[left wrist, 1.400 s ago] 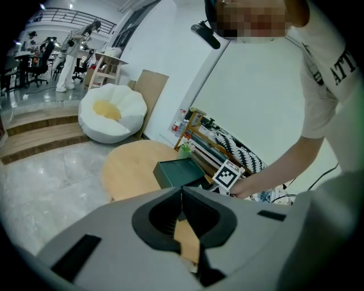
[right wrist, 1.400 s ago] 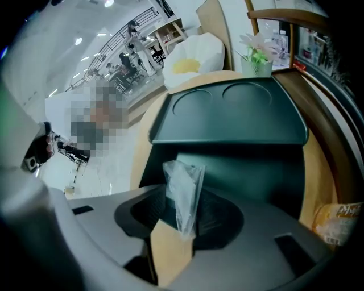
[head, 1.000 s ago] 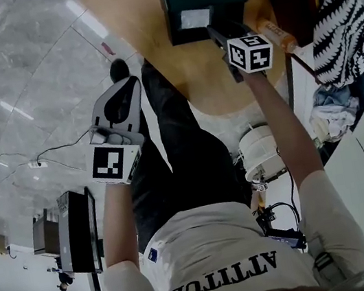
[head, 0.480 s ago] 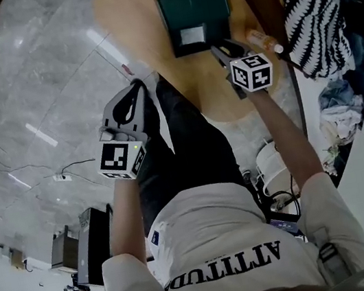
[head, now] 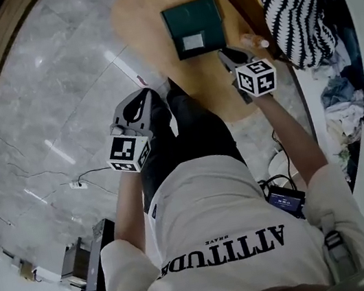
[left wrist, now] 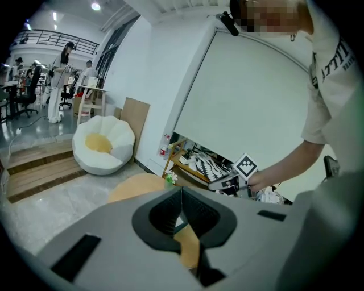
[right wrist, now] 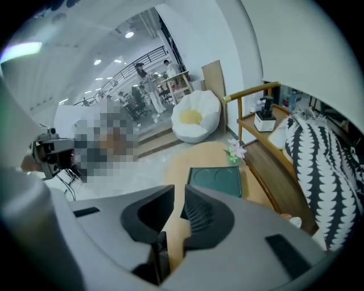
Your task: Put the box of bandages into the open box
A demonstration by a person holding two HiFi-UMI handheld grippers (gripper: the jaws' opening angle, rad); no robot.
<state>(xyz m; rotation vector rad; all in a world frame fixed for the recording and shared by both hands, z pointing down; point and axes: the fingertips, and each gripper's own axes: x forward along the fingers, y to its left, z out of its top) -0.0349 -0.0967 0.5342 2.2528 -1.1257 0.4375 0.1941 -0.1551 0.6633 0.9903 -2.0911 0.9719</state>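
Placing looked done; the box of bandages (head: 193,42) appeared to lie in the open box (head: 191,13), eleven o'clock of the right claw (head: 224,56) (empty, jaws just closing, a slit apart); left claw (left wrist: 182,193) clenched, empty; next, seemingly mere withdrawal.

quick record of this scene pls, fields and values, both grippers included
surface: round wooden table
container: dark green box, open, on the table
contents: small pale box inside it, likely the bandages
left gripper: jaws together, nothing held
right gripper: jaws have just been closing, narrow gap left, nothing between them
nearby: black-and-white striped cushion beside the table
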